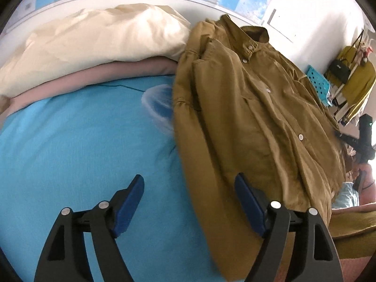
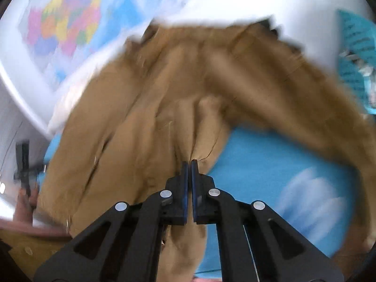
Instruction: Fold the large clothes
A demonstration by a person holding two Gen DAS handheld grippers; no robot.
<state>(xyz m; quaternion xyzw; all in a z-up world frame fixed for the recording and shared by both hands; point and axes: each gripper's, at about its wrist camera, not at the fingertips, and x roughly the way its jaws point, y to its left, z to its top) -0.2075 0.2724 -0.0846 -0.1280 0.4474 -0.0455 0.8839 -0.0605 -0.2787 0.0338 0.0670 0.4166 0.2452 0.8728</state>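
Lying on the bed: a mustard-brown button-up shirt point(image 1: 246, 117), front side up, collar toward the wall and hem toward the cameras.
Shirt details: white snap buttons run down the placket; one sleeve is folded along the shirt's side next to the pillow.
Bed: covered by a bright blue sheet point(image 1: 82, 141) with a pale printed patch beside the shirt.
Pillow: a cream pillow point(image 1: 98, 40) sits at the head of the bed on top of a pink folded cover point(image 1: 94, 72), just beside the shirt's shoulder.
Left claw point(image 1: 189, 205): spread wide, its blue pads apart, hovering low over the shirt's lower edge; one pad sits over the blue sheet, the other over the fabric, and nothing is pinched.
Right claw point(image 2: 189, 164): pressed together, pinching a gathered fold of the shirt point(image 2: 164, 108), with creases radiating from the tips; this view is motion-blurred.
Wall: a coloured map point(image 2: 63, 23) hangs above the bed.
Background: a teal perforated basket point(image 1: 317, 82) and a rack with yellow cloth and a black bag point(image 1: 339, 70) stand beyond the bed's far side.
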